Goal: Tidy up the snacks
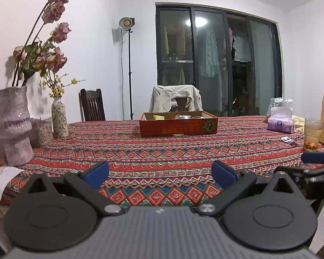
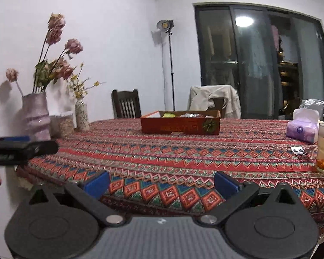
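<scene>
Looking along your left claw, you see its blue pads spread wide and empty above the near edge of the desk, with the red snack box well ahead at the far middle, packets showing inside. From your right claw, the pads are likewise apart with nothing between them, the box sits far ahead, and the left claw pokes in at the left edge.

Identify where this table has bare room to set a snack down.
Free: the wide cloth between the red box and both open grippers. Crowded: the left edge by the vases, and the right edge around the tissue pack and glass.
</scene>
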`<action>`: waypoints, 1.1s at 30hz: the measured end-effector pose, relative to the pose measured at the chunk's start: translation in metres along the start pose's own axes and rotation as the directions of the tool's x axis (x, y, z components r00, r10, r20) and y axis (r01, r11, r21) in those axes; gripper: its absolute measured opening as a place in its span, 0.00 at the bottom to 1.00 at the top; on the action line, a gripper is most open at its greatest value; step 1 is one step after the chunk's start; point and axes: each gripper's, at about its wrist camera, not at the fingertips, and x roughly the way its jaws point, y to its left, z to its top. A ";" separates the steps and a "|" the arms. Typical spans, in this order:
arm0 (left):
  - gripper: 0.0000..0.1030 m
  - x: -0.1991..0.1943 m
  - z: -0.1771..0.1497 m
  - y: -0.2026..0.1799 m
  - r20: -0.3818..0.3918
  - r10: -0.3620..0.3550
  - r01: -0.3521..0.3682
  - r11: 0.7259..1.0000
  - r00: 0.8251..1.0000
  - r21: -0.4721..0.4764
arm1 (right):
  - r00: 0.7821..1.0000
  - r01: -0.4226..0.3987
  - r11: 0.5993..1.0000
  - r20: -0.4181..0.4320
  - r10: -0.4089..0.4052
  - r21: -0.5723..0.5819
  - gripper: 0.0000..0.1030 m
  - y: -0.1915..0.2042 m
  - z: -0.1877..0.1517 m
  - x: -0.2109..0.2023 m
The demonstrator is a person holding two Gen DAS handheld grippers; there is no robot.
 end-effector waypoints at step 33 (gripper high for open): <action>1.00 -0.006 0.005 0.007 0.012 -0.012 0.012 1.000 1.000 -0.020 | 0.998 0.025 1.000 0.056 -0.025 0.008 1.00 -0.003 0.010 -0.010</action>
